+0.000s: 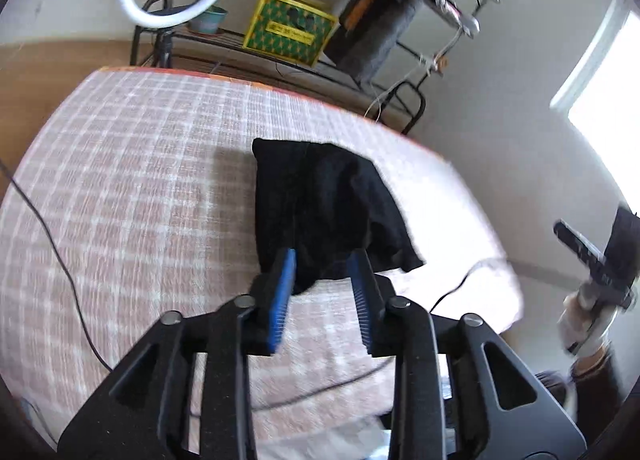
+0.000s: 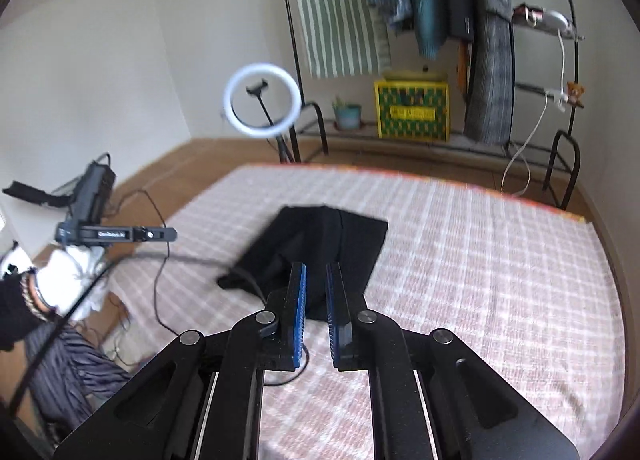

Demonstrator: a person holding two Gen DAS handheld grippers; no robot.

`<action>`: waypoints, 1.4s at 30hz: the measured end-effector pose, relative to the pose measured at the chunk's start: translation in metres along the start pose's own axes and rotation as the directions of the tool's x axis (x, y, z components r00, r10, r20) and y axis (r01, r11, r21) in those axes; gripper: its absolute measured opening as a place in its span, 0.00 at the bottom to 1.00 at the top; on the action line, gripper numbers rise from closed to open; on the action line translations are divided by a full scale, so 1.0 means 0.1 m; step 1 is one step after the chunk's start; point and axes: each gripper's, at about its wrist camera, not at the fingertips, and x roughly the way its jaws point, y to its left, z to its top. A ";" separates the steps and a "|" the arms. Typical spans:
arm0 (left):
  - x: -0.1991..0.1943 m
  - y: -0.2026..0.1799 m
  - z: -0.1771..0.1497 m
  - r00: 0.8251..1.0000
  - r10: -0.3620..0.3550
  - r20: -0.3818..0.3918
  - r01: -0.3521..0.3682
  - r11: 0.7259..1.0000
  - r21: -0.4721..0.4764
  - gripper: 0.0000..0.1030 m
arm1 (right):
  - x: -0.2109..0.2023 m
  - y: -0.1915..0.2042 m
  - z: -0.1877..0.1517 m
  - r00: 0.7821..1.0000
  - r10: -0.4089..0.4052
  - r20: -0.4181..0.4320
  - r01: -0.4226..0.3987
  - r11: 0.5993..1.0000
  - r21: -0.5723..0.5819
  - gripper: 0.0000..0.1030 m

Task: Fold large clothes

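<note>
Black folded garment (image 1: pixel 320 212) on checked bed (image 1: pixel 140 180), cable (image 2: pixel 160 260) beside; left jaws apart, right jaws narrowly parted, both empty.

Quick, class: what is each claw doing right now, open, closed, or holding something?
Left claw: open, holding nothing; the black garment lies on the bed beyond it.
Right claw: nearly closed with a narrow gap, nothing between its pads.

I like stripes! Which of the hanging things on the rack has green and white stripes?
The striped cloth at the left end of the rack. The clothes beside it are plain blue, teal, black and grey.
</note>
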 end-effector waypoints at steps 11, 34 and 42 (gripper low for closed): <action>-1.39 -0.75 0.45 0.994 -0.008 0.106 -0.004 0.994 0.105 0.38 | -1.00 0.39 0.64 0.982 0.003 0.188 0.010 0.998 -0.069 0.19; -2.36 -1.46 0.53 0.988 0.015 0.153 -0.036 0.990 0.138 0.42 | -1.16 0.01 0.64 0.981 -0.059 0.185 0.050 0.997 0.054 0.23; -2.26 -1.35 0.50 0.994 0.032 0.109 -0.045 0.993 0.112 0.49 | -1.32 0.04 0.69 0.982 -0.103 0.157 0.103 0.995 0.008 0.23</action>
